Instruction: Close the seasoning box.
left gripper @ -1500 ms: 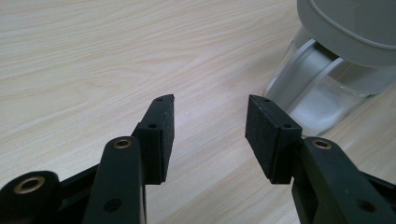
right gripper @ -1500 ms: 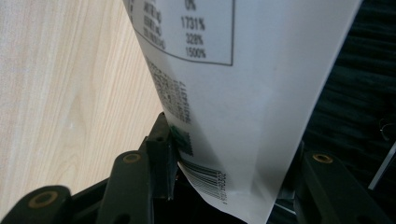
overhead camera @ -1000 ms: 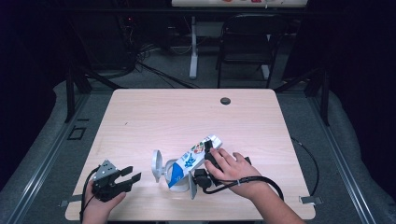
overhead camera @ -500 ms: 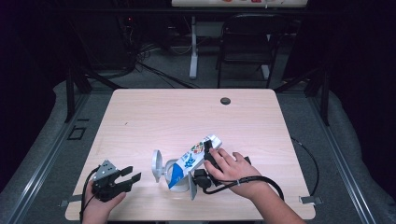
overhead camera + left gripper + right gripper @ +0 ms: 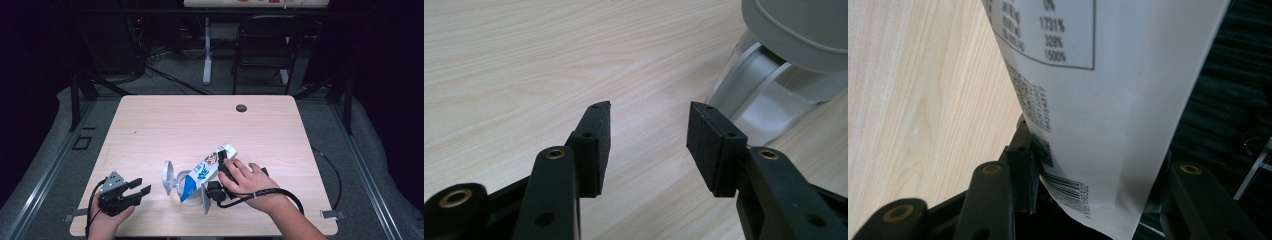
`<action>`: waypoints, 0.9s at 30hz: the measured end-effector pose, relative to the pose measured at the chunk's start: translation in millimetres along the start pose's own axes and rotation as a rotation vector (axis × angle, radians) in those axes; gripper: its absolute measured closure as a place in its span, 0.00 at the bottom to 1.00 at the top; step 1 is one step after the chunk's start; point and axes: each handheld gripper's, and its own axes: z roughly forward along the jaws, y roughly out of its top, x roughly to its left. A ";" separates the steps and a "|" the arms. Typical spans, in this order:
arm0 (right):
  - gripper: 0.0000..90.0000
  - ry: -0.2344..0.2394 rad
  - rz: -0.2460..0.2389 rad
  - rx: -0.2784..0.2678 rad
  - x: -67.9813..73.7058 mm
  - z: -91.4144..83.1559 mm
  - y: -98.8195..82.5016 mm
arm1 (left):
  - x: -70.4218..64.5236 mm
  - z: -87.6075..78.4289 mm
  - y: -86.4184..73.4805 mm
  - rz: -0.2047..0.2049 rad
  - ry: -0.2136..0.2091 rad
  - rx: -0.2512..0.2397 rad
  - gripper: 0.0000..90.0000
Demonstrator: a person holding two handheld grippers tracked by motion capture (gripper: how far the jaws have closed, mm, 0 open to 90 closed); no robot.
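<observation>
The right gripper (image 5: 220, 172) clamps a white and blue carton (image 5: 206, 170) between its jaws; the carton tilts away from it, its low end over a clear pitcher (image 5: 184, 186) with a grey lid (image 5: 167, 177). Well apart on the pitcher's other side, the left gripper (image 5: 137, 187) rests on the table (image 5: 175, 125), jaws spread and empty, pointing toward the pitcher.

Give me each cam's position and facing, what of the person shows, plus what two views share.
High view: fixed above the person's side, looking forward and down on the table; both forearms, left hand-held gripper, right hand tilting a carton.
Left gripper view: rides the left hand-held gripper, looking past open jaws at a clear container.
Right gripper view: rides the right hand-held gripper, looking up the clamped carton.
Shared: high and right views show the carton.
</observation>
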 end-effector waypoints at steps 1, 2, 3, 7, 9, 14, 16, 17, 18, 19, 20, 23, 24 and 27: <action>0.61 0.000 -0.001 -0.001 0.0 0.0 0.0 | 0.0 0.3 -0.2 0.000 0.000 -0.006 0.59; 0.61 0.000 -0.002 -0.003 0.0 0.0 -0.2 | -0.2 0.5 -0.3 -0.002 0.000 -0.009 0.59; 0.61 0.000 -0.002 -0.003 -0.1 0.0 -0.2 | 0.1 0.0 0.0 0.000 0.000 -0.001 0.59; 0.62 -0.001 -0.003 0.000 0.1 -0.4 -0.2 | 0.4 0.1 -0.1 -0.002 -0.002 0.002 0.59; 0.62 -0.001 -0.002 -0.001 0.1 -0.5 -0.2 | 0.4 0.0 -0.1 -0.003 -0.002 0.002 0.59; 0.62 -0.005 -0.008 0.002 -0.3 -1.0 -0.1 | 0.4 0.3 -0.1 -0.002 -0.001 0.002 0.59; 0.62 -0.005 -0.009 0.003 -0.5 -1.0 0.0 | 0.3 0.1 -0.1 -0.002 -0.002 0.002 0.59; 0.62 -0.005 -0.009 0.003 -0.5 -1.0 0.0 | 0.4 0.1 -0.1 -0.002 -0.002 0.002 0.59; 0.62 -0.004 -0.006 -0.002 -0.2 -0.6 -0.1 | 0.4 0.1 -0.1 -0.002 -0.002 0.002 0.59; 0.62 -0.006 -0.011 0.003 -0.4 -0.9 0.2 | 0.5 0.1 -0.1 -0.002 -0.002 0.002 0.59; 0.62 -0.007 -0.011 0.003 -0.5 -1.0 0.2 | 0.5 0.1 -0.1 -0.002 -0.002 0.002 0.59; 0.63 -0.008 -0.012 0.000 -0.6 -1.0 0.0 | 0.3 0.0 0.0 -0.002 -0.002 0.002 0.59; 0.63 -0.010 -0.010 -0.006 -0.6 -0.8 -0.2 | 0.3 0.0 0.0 -0.002 -0.002 0.001 0.59; 0.63 -0.014 -0.017 0.001 -1.2 -1.2 0.3 | 0.3 -0.1 0.0 -0.002 -0.002 0.002 0.59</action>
